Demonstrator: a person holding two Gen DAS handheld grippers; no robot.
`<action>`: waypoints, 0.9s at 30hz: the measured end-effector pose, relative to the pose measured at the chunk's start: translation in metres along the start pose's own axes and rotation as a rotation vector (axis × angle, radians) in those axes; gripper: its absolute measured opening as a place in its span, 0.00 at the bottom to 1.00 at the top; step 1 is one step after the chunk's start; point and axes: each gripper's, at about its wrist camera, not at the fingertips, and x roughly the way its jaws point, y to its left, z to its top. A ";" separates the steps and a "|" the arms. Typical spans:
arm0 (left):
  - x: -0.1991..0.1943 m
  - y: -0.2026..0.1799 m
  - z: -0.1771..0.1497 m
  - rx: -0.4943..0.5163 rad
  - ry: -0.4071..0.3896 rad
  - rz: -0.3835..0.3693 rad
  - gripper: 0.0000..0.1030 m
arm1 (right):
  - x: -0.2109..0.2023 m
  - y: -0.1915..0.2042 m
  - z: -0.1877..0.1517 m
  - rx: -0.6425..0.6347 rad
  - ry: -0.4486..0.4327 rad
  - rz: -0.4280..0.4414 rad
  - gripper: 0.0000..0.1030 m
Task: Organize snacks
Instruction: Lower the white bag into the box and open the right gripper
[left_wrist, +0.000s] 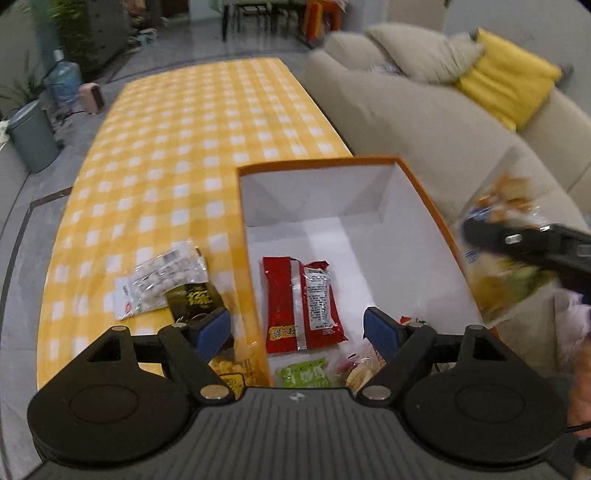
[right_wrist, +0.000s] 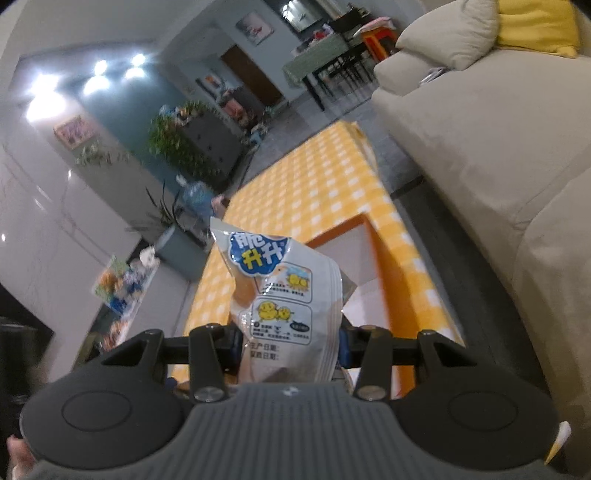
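- Your left gripper (left_wrist: 297, 330) has its blue-padded fingers (left_wrist: 380, 332) spread apart with nothing between them; it hangs above the near end of the orange box (left_wrist: 424, 177).
- Straight ahead of that gripper, between the finger lines, a red snack packet (left_wrist: 301, 302) lies flat on the box's white floor.
- Just below and nearer to the tool, a green packet (left_wrist: 304, 374) and a pink-and-white wrapped snack (left_wrist: 356, 369) also lie inside the box, partly hidden by the gripper body.
- Off the left finger, outside the box wall, a clear bag of white candies (left_wrist: 162, 280) rests on the yellow checked tablecloth (left_wrist: 192, 140), with a black packet (left_wrist: 194, 301) touching its near edge and a yellow packet (left_wrist: 236, 369) closer in, under the finger.
- Your right gripper (right_wrist: 288, 343) is clamped on a white snack bag (right_wrist: 280, 295) with blue lettering and cartoon chicks; the bag stands up between the fingers.
- From the left wrist view, that right gripper (left_wrist: 524, 243) and its bag (left_wrist: 498, 266) appear blurred, to the right of the left tool, beside the box's right wall.
- Beyond the bag in the right wrist view, the box sits ahead and slightly right on the tablecloth, with the beige sofa (right_wrist: 480, 129) further right.
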 end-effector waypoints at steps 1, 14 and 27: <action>-0.003 0.002 -0.002 -0.010 -0.009 -0.003 0.93 | 0.006 0.004 -0.002 -0.004 0.015 -0.004 0.43; 0.010 0.061 -0.031 -0.173 0.006 -0.017 0.93 | 0.073 0.037 -0.013 -0.018 0.146 -0.156 0.44; 0.017 0.098 -0.048 -0.221 0.047 -0.044 0.93 | 0.185 0.057 -0.028 -0.519 0.417 -0.482 0.43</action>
